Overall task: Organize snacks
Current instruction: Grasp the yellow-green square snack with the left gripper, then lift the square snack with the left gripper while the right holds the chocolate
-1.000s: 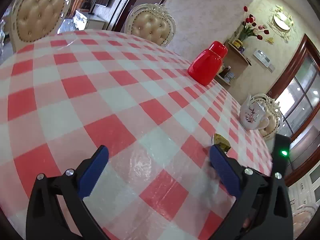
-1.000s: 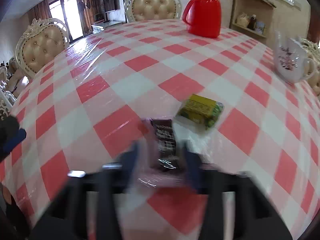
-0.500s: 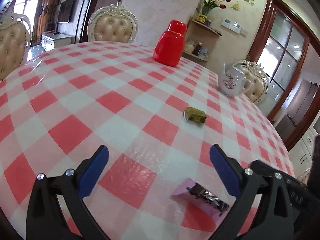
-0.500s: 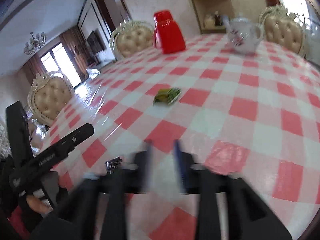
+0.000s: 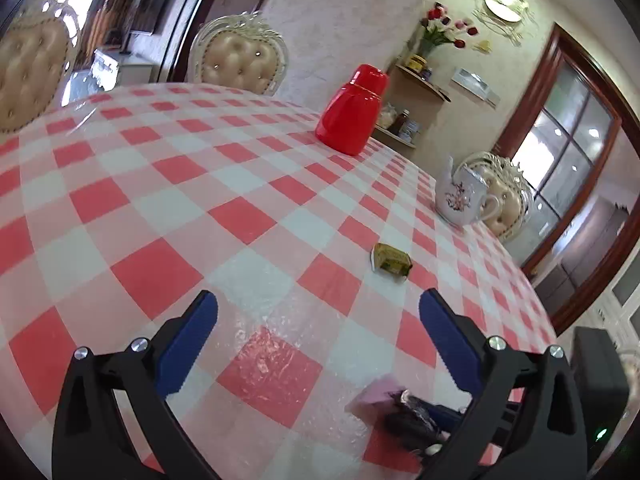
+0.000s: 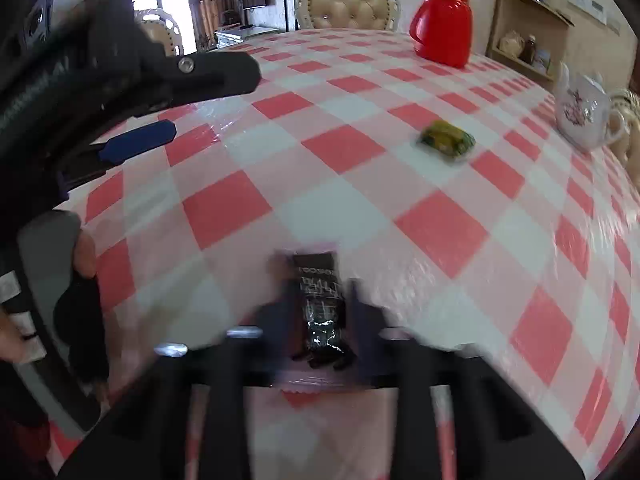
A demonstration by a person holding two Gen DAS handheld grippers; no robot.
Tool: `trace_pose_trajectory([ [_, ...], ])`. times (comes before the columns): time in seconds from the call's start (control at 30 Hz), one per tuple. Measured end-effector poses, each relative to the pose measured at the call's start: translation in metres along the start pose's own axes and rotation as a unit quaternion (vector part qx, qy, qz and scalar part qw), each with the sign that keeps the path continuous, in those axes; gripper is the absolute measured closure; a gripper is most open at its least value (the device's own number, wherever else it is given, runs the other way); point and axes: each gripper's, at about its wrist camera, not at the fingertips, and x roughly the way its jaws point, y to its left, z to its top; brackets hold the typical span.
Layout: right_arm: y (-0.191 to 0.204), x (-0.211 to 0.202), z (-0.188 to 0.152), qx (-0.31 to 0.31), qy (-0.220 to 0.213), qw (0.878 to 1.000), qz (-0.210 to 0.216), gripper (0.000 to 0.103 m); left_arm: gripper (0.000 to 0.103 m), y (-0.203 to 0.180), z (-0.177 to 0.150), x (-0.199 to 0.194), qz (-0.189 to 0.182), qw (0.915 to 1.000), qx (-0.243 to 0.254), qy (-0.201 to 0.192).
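Your right gripper point(image 6: 320, 304) is closed on the dark snack packet point(image 6: 320, 304). The two blurred fingers press on the packet from both sides, and the packet points away from the camera, its far end just over the table. In the left wrist view you see the same packet point(image 5: 412, 420) at the lower right, held low over the cloth, with a pale pink edge of wrapper next to it.

Your left gripper point(image 5: 318, 320) stands wide open. Its blue pads point(image 5: 188, 344) are far from each other and there is nothing between them, only the checked tablecloth point(image 5: 160, 208). In the right wrist view this gripper point(image 6: 188, 96) comes in from the upper left, and a part of your hand point(image 6: 86, 248) shows at the left edge.

The second snack, a small green and yellow packet point(image 6: 446, 142), lies flat on the table, well apart from both grippers. It is on the cloth between your right gripper and the white teapot point(image 6: 584, 114), nearer to the teapot. In the left wrist view it point(image 5: 391, 262) lies beyond the right pad.

A red thermos jug point(image 5: 352, 110) stands upright at the far side of the table. Behind it you see a padded chair point(image 5: 240, 60) and a corner shelf point(image 5: 416, 92) with small jars.
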Motion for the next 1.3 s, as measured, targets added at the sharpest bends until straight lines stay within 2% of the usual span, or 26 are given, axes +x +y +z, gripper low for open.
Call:
trace_pose_trajectory([
  [0.07, -0.014, -0.014, -0.006, 0.025, -0.025, 0.999, -0.012, 0.084, 0.002, -0.001, -0.002, 0.003, -0.005, 0.9999, -0.003, 0.009],
  [0.13, -0.041, -0.031, -0.009, 0.085, -0.056, 0.994, -0.026, 0.084, 0.002, -0.008, -0.003, 0.012, -0.013, 0.9995, -0.001, 0.029],
  [0.2, -0.082, -0.050, -0.017, 0.177, -0.094, 0.978, -0.053, 0.084, 0.002, -0.025, -0.003, 0.026, -0.012, 0.9984, 0.020, 0.051],
  [0.3, -0.126, -0.064, -0.034, 0.267, -0.122, 0.951, -0.103, 0.084, 0.002, -0.062, -0.002, 0.056, 0.002, 0.9937, 0.082, 0.076],
  [0.43, -0.142, -0.063, -0.041, 0.307, -0.129, 0.935, -0.121, 0.084, 0.002, -0.104, 0.003, 0.105, 0.014, 0.9850, 0.140, 0.099],
  [0.57, -0.138, -0.065, -0.038, 0.306, -0.147, 0.934, -0.110, 0.084, 0.002, -0.128, 0.015, 0.154, 0.040, 0.9777, 0.171, 0.114],
  [0.7, -0.144, -0.069, -0.039, 0.317, -0.146, 0.932, -0.100, 0.084, 0.002, -0.131, 0.024, 0.197, 0.043, 0.9730, 0.171, 0.148],
  [0.73, -0.146, -0.067, -0.039, 0.322, -0.143, 0.931, -0.094, 0.084, 0.012, -0.131, 0.025, 0.204, 0.045, 0.9711, 0.174, 0.157],
  [0.77, -0.148, -0.067, -0.041, 0.329, -0.144, 0.929, -0.085, 0.084, 0.028, -0.131, 0.024, 0.208, 0.042, 0.9692, 0.176, 0.167],
  [0.83, -0.148, -0.070, -0.040, 0.327, -0.150, 0.929, -0.087, 0.084, 0.057, -0.135, 0.020, 0.204, 0.050, 0.9627, 0.210, 0.163],
  [0.87, -0.146, -0.072, -0.040, 0.319, -0.154, 0.930, -0.097, 0.084, 0.059, -0.136, 0.018, 0.202, 0.046, 0.9604, 0.221, 0.164],
  [0.97, -0.145, -0.070, -0.041, 0.310, -0.152, 0.931, -0.117, 0.084, 0.060, -0.134, 0.012, 0.188, 0.029, 0.9615, 0.224, 0.157],
  [1.17, -0.159, -0.066, -0.049, 0.338, -0.147, 0.923, -0.114, 0.084, 0.060, -0.129, -0.005, 0.156, 0.019, 0.9630, 0.220, 0.154],
  [1.3, -0.167, -0.061, -0.053, 0.358, -0.141, 0.918, -0.098, 0.084, 0.060, -0.126, -0.018, 0.118, 0.008, 0.9649, 0.221, 0.142],
])
